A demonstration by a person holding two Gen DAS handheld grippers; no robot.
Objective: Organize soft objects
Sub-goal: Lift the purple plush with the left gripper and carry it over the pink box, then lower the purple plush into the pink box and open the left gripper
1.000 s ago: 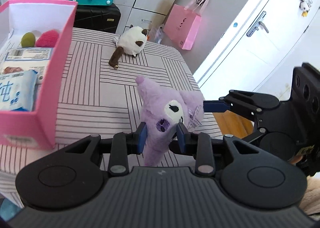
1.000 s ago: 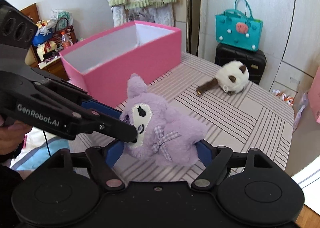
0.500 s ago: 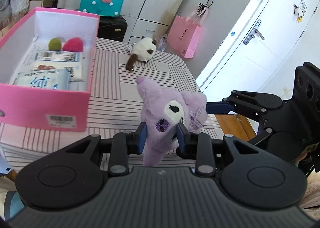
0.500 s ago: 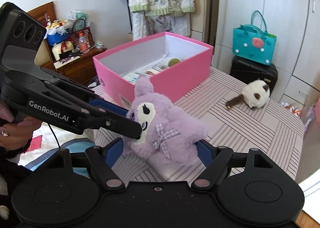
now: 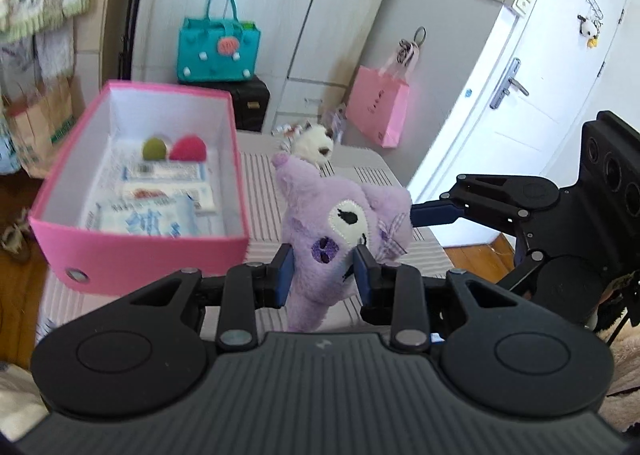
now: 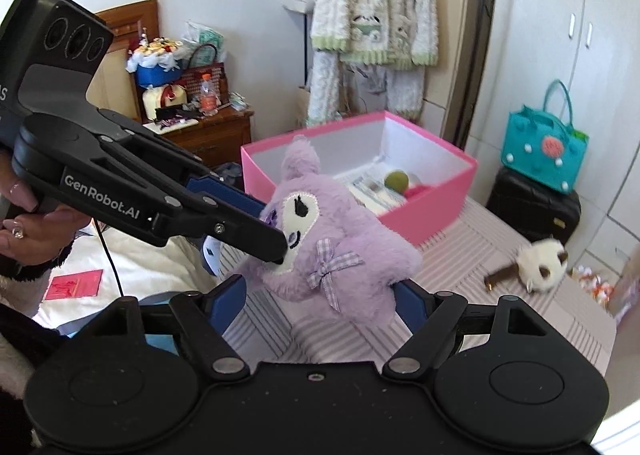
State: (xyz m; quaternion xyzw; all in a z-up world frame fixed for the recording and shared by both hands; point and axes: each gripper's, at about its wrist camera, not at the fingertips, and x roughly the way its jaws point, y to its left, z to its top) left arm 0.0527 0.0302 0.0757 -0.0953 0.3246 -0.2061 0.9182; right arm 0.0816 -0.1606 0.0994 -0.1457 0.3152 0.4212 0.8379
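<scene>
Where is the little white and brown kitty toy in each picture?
Left wrist view: the white and brown kitty toy is near the top middle, far back on the striped table, just above the purple plush.
Right wrist view: it lies at the right edge, on the striped table.
Shared landmark: the pink box; the kitty lies to its right in both views.

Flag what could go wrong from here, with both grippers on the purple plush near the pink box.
1. The left gripper pinches only the purple plush's head end; the soft fur could slip free.
2. The right gripper spans its body widely, so support looks loose.
3. The pink box already holds packets and balls, so the plush may sit proud.
</scene>
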